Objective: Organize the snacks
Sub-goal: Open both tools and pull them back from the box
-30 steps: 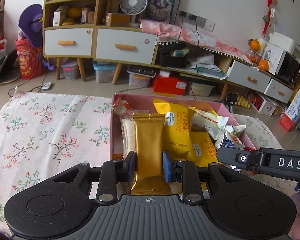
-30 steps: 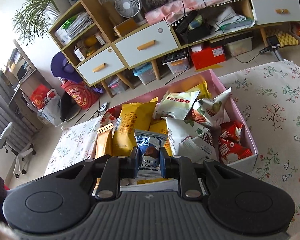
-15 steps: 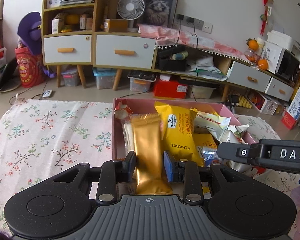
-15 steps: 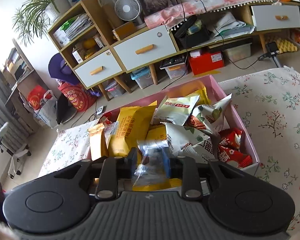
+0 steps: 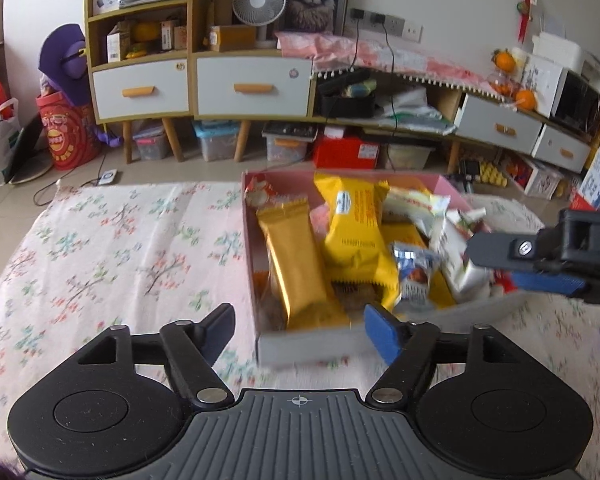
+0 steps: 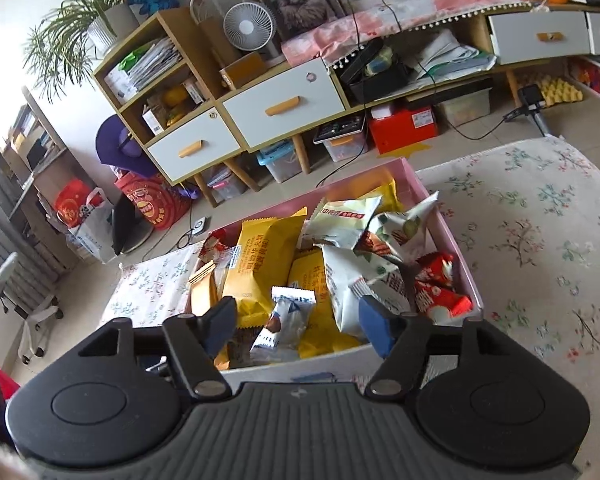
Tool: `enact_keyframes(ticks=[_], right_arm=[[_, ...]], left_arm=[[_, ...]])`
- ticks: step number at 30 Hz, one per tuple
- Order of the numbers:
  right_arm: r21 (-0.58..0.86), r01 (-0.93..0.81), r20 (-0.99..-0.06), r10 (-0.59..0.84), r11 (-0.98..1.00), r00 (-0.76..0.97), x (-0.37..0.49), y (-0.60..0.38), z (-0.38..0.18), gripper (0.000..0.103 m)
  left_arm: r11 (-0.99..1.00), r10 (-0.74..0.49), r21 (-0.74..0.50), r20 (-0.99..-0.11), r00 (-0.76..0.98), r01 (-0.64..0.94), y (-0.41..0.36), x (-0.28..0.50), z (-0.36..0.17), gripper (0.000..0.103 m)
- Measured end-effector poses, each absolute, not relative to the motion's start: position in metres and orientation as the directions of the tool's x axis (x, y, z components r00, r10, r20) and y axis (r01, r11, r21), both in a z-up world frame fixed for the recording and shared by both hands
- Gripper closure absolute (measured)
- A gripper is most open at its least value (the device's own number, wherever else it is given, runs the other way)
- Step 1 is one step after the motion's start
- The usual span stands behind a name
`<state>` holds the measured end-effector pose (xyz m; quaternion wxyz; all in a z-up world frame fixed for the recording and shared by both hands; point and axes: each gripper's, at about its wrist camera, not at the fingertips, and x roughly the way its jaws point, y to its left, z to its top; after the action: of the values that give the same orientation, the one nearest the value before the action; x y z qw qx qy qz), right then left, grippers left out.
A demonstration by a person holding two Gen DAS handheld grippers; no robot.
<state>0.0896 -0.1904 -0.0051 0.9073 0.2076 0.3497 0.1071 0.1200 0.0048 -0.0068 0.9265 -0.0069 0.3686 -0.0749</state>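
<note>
Both grippers' jaws have just been opening and stand spread, pinching nothing: left gripper [image 5: 300, 330] above the gold packet [image 5: 296, 268], right gripper [image 6: 296, 326] above the blue-and-white packet [image 6: 288, 324], both packets in the pink box [image 6: 448, 216] on the floral tabletop [image 5: 112, 248].

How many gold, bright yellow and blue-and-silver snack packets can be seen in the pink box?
Gold packets: 1
Bright yellow packets: 3
Blue-and-silver packets: 1
Total: 5
</note>
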Motion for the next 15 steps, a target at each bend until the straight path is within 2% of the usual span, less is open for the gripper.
enact_keyframes(ticks=[8, 15], right_arm=[[0.373, -0.031, -0.640, 0.282, 0.927, 0.715, 0.065, -0.191, 0.005, 0.017], [0.249, -0.042, -0.710, 0.212, 0.968, 0.672, 0.046, -0.183, 0.016, 0.005]], left_arm=[[0.991, -0.115, -0.032, -0.715, 0.690, 0.132, 0.005, 0.082, 0.006, 0.011], [0.997, -0.063, -0.010, -0.743, 0.666, 0.082, 0.009, 0.052, 0.013, 0.004]])
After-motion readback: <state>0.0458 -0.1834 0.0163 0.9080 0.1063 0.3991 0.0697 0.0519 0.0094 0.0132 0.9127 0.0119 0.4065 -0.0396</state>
